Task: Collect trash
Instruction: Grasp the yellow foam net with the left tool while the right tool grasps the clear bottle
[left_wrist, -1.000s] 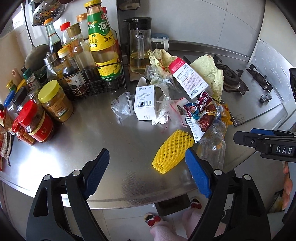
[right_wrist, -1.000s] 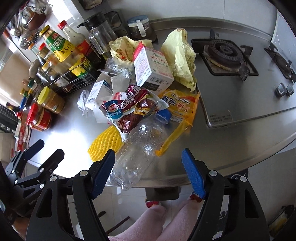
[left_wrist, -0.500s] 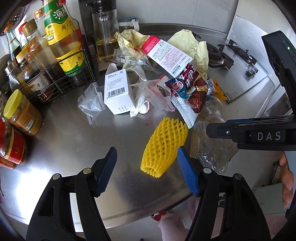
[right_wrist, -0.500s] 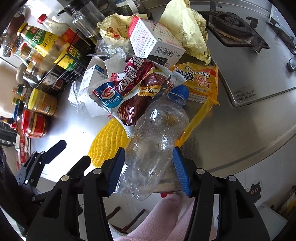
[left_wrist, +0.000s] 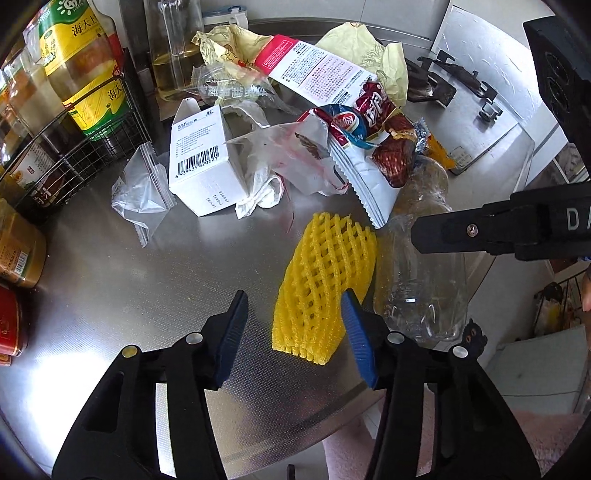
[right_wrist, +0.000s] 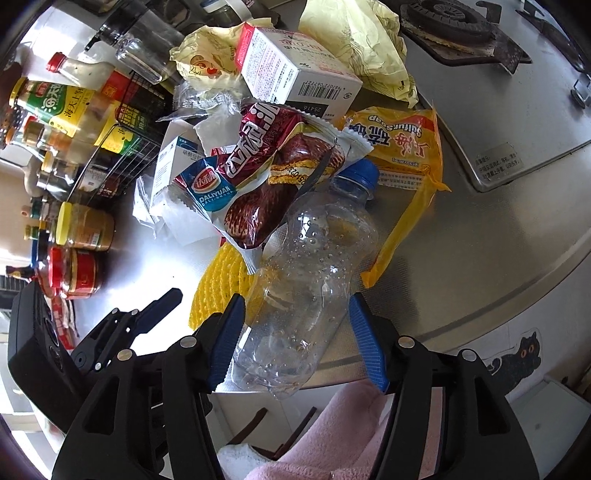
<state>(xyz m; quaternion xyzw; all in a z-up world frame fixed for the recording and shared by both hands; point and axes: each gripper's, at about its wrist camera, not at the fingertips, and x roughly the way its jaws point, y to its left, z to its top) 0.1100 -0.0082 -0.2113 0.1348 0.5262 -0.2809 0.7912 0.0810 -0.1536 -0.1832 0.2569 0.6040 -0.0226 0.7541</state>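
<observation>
Right wrist: one bottle (right_wrist: 306, 280); two boxes (right_wrist: 295, 74).

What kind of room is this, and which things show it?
Most likely a home kitchen. A gas burner is set into the steel countertop, and a wire rack beside it holds a cooking oil bottle and other condiments.

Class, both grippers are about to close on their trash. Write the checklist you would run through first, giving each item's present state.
1. Right gripper open around the clear bottle: ok.
2. Bottle free of other trash: not ok, the snack wrapper overlaps its upper part.
3. Left gripper open: ok.
4. Yellow foam net between the left fingers: not ok, mostly ahead, crowding the right finger.
5. Bottle's blue cap on: ok.
6. Pads touching the bottle: cannot tell.
</observation>
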